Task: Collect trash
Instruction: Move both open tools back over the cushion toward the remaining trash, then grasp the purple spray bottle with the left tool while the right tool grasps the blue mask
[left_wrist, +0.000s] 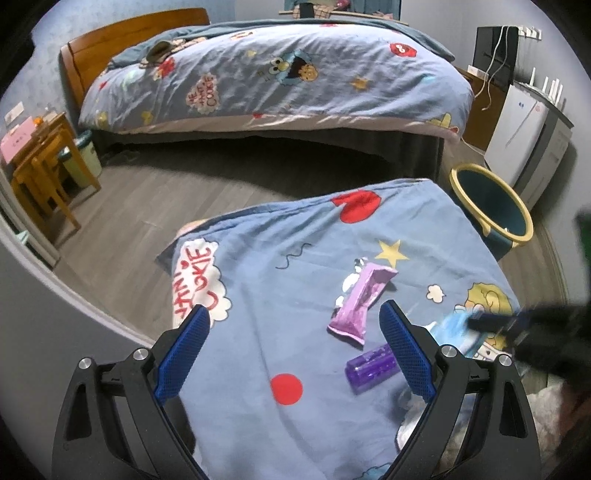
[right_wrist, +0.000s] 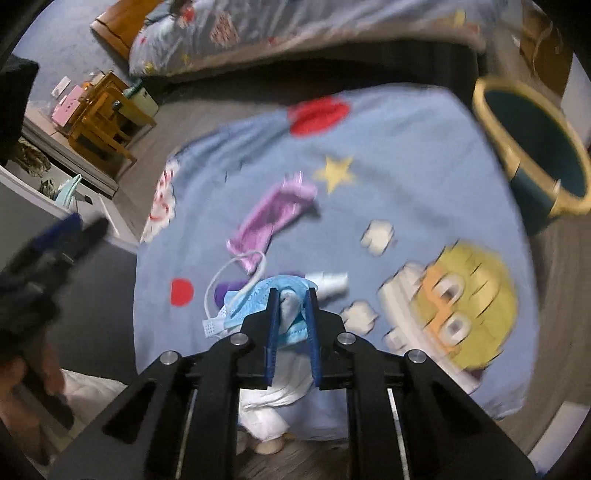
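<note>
On a blue cartoon-print cloth (left_wrist: 280, 280) lie a crumpled purple wrapper (left_wrist: 360, 302) and a small purple bottle (left_wrist: 371, 367). My left gripper (left_wrist: 294, 308) hovers open above the cloth; the wrapper and bottle sit just inside its right finger. In the right wrist view, my right gripper (right_wrist: 293, 295) is shut on a bunched light-blue face mask (right_wrist: 258, 295), whose white ear loop (right_wrist: 221, 273) trails left. The wrapper (right_wrist: 273, 214) lies beyond it and the purple bottle (right_wrist: 225, 290) is partly under the mask. A small white bottle (right_wrist: 330, 282) lies just right of the mask.
A dark teal bin with a yellow rim (left_wrist: 491, 206) (right_wrist: 535, 147) stands on the floor off the cloth's far right corner. A bed (left_wrist: 277, 81) lies across the room, wooden stools (left_wrist: 40, 170) at left, a white cabinet (left_wrist: 517, 129) at right.
</note>
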